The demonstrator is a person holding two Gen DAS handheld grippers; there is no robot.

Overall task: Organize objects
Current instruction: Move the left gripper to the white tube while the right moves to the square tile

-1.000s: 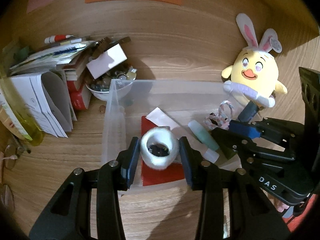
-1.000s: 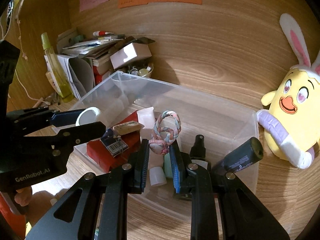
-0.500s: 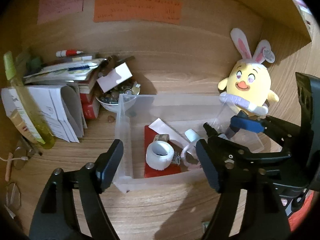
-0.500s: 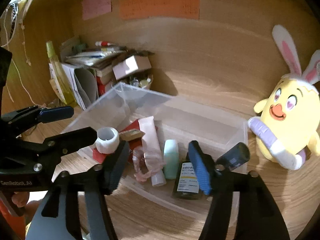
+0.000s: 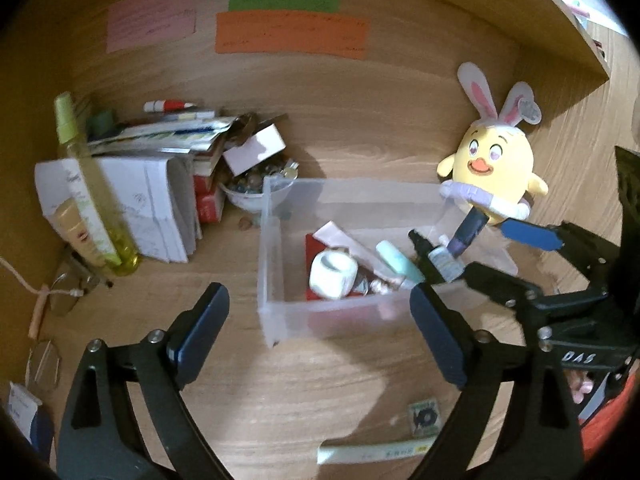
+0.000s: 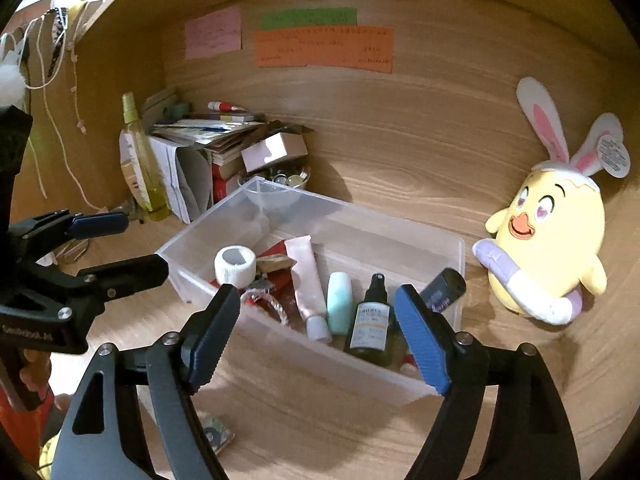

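Wood-grain table (image 5: 320, 380) and back wall fill the nook, with coloured notes (image 6: 324, 48) stuck up behind. On the table sits a clear bin (image 6: 400, 376). Inside it lie a white tape roll (image 6: 235, 265), a braided loop (image 6: 266, 298), a pink tube (image 6: 306, 276), a mint tube (image 6: 340, 296) and a dark spray bottle (image 6: 370, 320). Left fingers (image 5: 320, 332) are spreading apart with nothing between them; the tape roll (image 5: 333, 274) lies in the bin beyond their tips. Right fingers (image 6: 318, 334) are also widening, empty, poised above the bin's near wall; the braided loop rests just past the left tip, untouched. A yellow plush (image 6: 548, 240) stands right of the bin, papers (image 5: 132, 200) piled left.
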